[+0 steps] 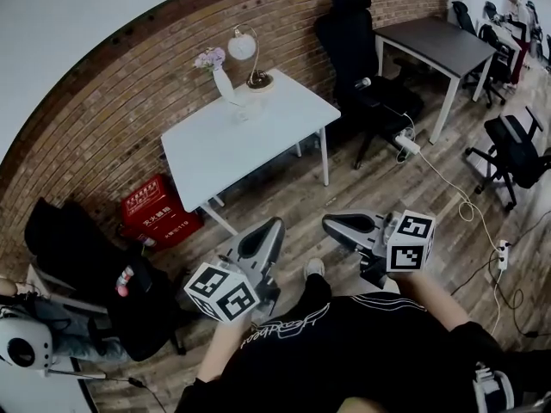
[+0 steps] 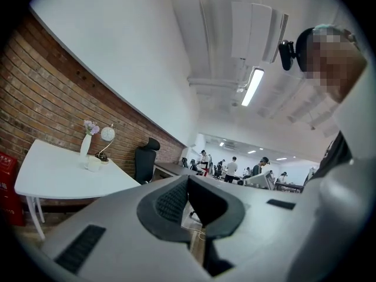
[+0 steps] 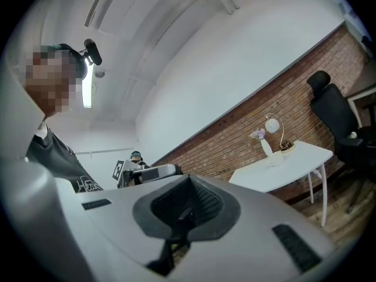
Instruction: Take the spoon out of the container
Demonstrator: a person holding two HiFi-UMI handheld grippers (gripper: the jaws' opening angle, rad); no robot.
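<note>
Plainly, ribbed dark pads (image 2: 170, 203) of left tongs (image 2: 188, 180) meet.

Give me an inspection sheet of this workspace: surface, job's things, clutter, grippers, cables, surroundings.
Surface: white table, far from both grippers.
Job's things: small white cup on the table; contents too small to tell.
Clutter: vase and lamp beside the cup.
Grippers: left gripper and right gripper both shut, empty, held over the wooden floor.
Cables: white cable and power strip on the floor.
Surroundings: brick wall, black chair, dark desk, red boxes.
</note>
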